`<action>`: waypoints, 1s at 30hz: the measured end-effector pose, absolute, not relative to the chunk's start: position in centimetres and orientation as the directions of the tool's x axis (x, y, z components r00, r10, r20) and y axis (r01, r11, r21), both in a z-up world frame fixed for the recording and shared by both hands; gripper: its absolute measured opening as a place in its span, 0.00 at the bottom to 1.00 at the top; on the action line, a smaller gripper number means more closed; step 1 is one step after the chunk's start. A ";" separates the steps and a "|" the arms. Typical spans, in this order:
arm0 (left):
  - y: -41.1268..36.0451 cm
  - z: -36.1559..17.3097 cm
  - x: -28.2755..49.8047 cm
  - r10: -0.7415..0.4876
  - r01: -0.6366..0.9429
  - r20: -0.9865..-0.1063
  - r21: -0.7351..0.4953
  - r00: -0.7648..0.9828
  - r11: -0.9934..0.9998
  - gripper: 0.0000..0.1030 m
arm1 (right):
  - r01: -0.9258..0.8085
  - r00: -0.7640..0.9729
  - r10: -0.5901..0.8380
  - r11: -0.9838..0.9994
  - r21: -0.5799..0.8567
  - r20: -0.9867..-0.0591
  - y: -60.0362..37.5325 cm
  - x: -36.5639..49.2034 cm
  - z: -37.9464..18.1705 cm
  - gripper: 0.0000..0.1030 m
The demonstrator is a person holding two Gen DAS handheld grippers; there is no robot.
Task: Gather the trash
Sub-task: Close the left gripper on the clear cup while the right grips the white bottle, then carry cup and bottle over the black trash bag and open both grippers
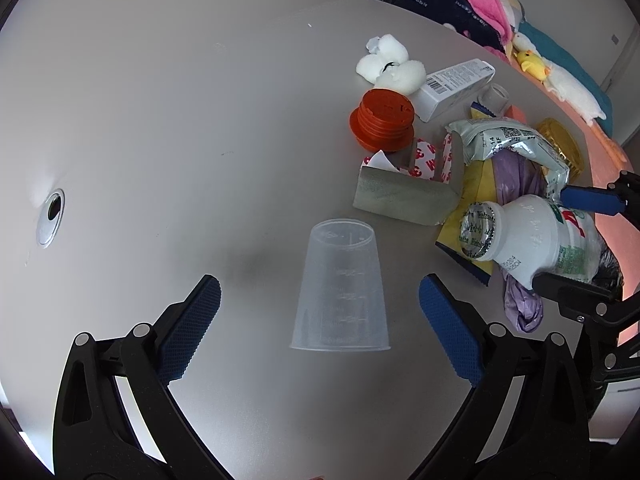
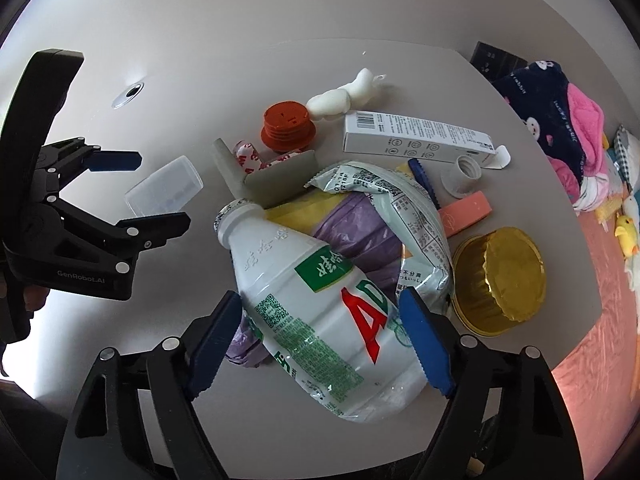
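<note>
**A:** Two grippers close in on litter heaped on a grey table (image 2: pixel 120 360). Which takes what?

**B:** The left gripper (image 1: pixel 320 332) hangs over a clear plastic cup (image 1: pixel 340 288) standing upside down on bare surface, apart from the pile and toward the table's near edge. Its jaws stand apart, either side of the cup, touching nothing.

**A:** And the right gripper (image 2: pixel 320 340)?

**B:** It straddles a white drink bottle (image 2: pixel 320 300) lying atop a purple bag (image 2: pixel 360 220) and a crinkled wrapper (image 2: pixel 400 200) near the table's right edge. The blue pads sit at the bottle's flanks; whether they press yet cannot be told, though the jaws look wide.

**A:** The step in hand?

**B:** Likely the first grabs: nothing is lifted, and an orange cap (image 2: pixel 288 124), a carton (image 2: pixel 416 136) and a gold foil cup (image 2: pixel 500 280) lie untouched.

**A:** Next?

**B:** Probably squeezing gently; both the thin cup and the bottle may buckle or slip.
</note>
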State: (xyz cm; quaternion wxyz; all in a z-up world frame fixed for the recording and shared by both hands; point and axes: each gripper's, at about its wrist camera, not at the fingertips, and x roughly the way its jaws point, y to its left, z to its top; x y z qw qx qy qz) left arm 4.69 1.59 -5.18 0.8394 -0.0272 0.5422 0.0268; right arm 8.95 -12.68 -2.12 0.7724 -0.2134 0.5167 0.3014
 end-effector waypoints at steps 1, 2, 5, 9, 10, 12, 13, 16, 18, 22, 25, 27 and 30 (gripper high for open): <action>1.5 -5.3 4.8 0.031 -0.073 -0.911 0.001 0.410 0.997 0.93 | -0.693 0.279 0.249 0.721 -0.015 -0.927 -12.6 9.1 -2.2 0.78; 1.5 -5.4 4.8 0.042 -0.071 -0.913 0.015 0.406 0.997 0.93 | -0.697 0.275 0.253 0.717 -0.011 -0.928 -12.5 9.2 -2.2 0.78; 1.7 -5.8 5.2 0.021 -0.078 -0.922 -0.010 0.387 0.997 0.84 | -0.712 0.255 0.265 0.702 0.005 -0.930 -12.3 9.6 -2.3 0.78; 2.0 -5.5 5.1 0.023 -0.095 -0.918 -0.015 0.395 0.995 0.75 | -0.727 0.229 0.275 0.686 0.023 -0.934 -12.1 10.2 -2.6 0.79; 2.0 -5.4 5.0 0.029 -0.096 -0.918 -0.010 0.396 0.995 0.71 | -0.732 0.217 0.273 0.681 0.029 -0.937 -11.9 10.3 -2.9 0.79; 2.0 -5.3 4.7 0.038 -0.091 -0.917 0.002 0.398 0.996 0.66 | -0.736 0.205 0.276 0.676 0.038 -0.939 -11.7 10.4 -3.2 0.79; 2.0 -5.2 4.7 0.039 -0.088 -0.915 0.004 0.401 0.996 0.61 | -0.737 0.204 0.279 0.674 0.040 -0.938 -11.6 10.4 -3.2 0.79; 2.1 -5.0 4.6 0.034 -0.076 -0.911 0.002 0.412 0.997 0.40 | -0.740 0.199 0.294 0.670 0.052 -0.935 -11.5 10.2 -3.3 0.75; 2.0 -5.0 4.9 0.026 -0.085 -0.908 -0.011 0.419 0.996 0.36 | -0.738 0.199 0.301 0.672 0.059 -0.933 -11.6 10.0 -3.0 0.74; 2.4 -4.9 4.5 -0.012 -0.099 -0.904 -0.061 0.428 0.993 0.36 | -0.724 0.206 0.324 0.686 0.079 -0.923 -12.2 9.4 -2.2 0.71; 2.9 -4.4 3.7 -0.027 -0.112 -0.896 -0.085 0.443 0.990 0.36 | -0.693 0.214 0.348 0.713 0.109 -0.913 -13.1 9.4 -1.4 0.70; 2.9 -3.7 3.3 -0.036 -0.108 -0.888 -0.096 0.458 0.990 0.36 | -0.663 0.214 0.376 0.733 0.149 -0.901 -13.8 9.4 -0.8 0.70; 2.7 -2.8 2.9 -0.053 -0.096 -0.878 -0.112 0.475 0.989 0.36 | -0.605 0.212 0.438 0.761 0.235 -0.874 -15.1 9.5 0.1 0.70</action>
